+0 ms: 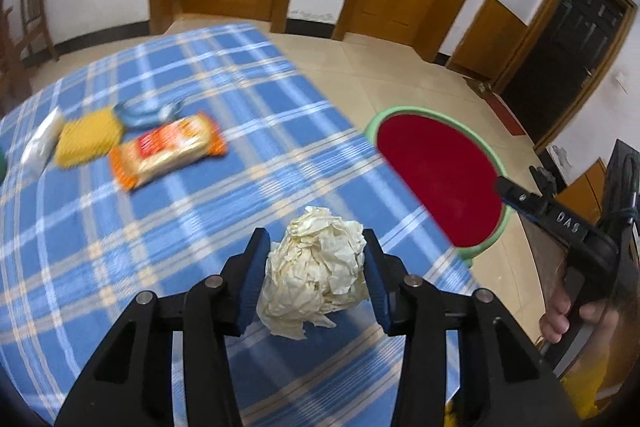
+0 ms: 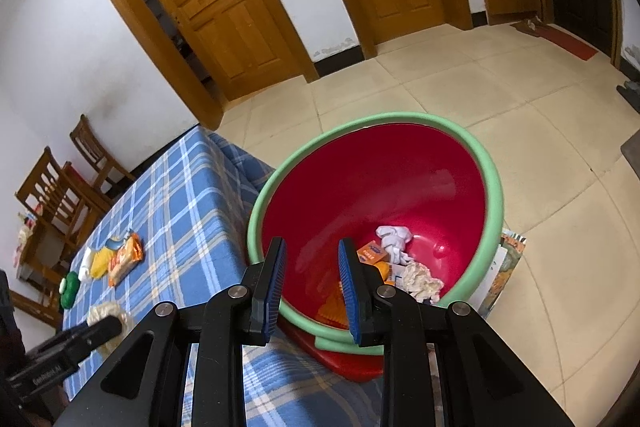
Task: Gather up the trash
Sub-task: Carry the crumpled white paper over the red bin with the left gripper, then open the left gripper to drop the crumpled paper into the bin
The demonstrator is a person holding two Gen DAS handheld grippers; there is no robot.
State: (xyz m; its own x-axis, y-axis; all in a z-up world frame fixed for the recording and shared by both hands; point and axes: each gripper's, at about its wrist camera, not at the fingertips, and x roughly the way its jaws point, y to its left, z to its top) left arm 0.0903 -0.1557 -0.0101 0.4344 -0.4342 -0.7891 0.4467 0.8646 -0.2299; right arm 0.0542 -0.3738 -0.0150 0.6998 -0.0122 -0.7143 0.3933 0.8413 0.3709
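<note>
A crumpled cream paper ball (image 1: pixel 320 267) hangs just above the blue checked tablecloth (image 1: pixel 180 227), and my left gripper (image 1: pixel 316 239) is shut on it, both blue pads pressing its sides. To the right, off the table's edge, stands the red bin with a green rim (image 1: pixel 400 111). My right gripper (image 2: pixel 312 263) hovers over the near rim of the bin (image 2: pixel 400 117), its jaws a little apart with nothing between them. Inside lie a white tissue (image 2: pixel 394 239), a small orange box (image 2: pixel 372 253) and cream paper (image 2: pixel 420 279). In the right wrist view, the paper ball (image 2: pixel 106 309) shows low on the left.
An orange snack pack (image 1: pixel 168 147), a yellow item (image 1: pixel 86 137), a white packet (image 1: pixel 42 143) and a blue wrapper (image 1: pixel 148 111) lie on the far left of the table. A green object (image 2: pixel 69 289) sits beside them. Wooden chairs (image 2: pixel 60 195) stand beyond; tiled floor surrounds the bin.
</note>
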